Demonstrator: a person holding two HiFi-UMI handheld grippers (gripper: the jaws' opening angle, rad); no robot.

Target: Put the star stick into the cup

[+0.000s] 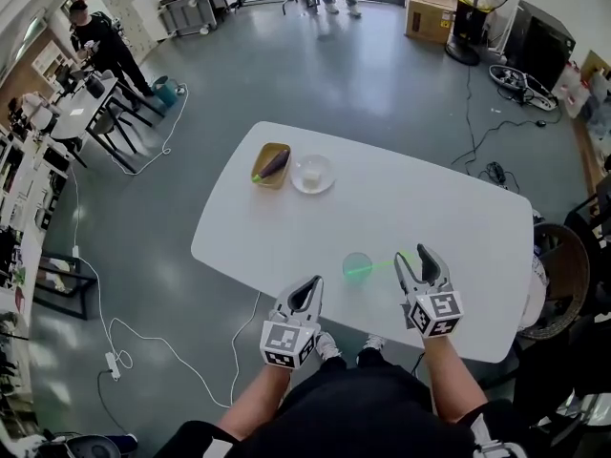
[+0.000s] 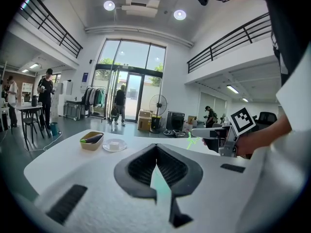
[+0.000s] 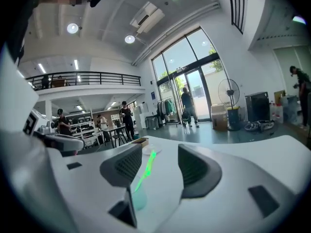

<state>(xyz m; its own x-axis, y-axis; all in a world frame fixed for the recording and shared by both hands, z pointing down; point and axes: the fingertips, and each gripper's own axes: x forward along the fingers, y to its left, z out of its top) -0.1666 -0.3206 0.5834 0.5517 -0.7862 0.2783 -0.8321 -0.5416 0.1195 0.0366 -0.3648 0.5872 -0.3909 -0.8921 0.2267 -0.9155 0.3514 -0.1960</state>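
A pale green translucent cup stands near the front edge of the white table. The green star stick leans out of it toward the right, its star end by my right gripper. In the right gripper view the stick rises from the cup between the jaws of my right gripper, which stand wide apart with neither pad pressing on it. My left gripper hovers left of the cup with its jaws together and nothing in them. Its view shows the star beside the right gripper.
At the far left of the table sit a tan tray with an aubergine and a small white dish. Cables run over the grey floor on the left. A wicker basket stands by the table's right end.
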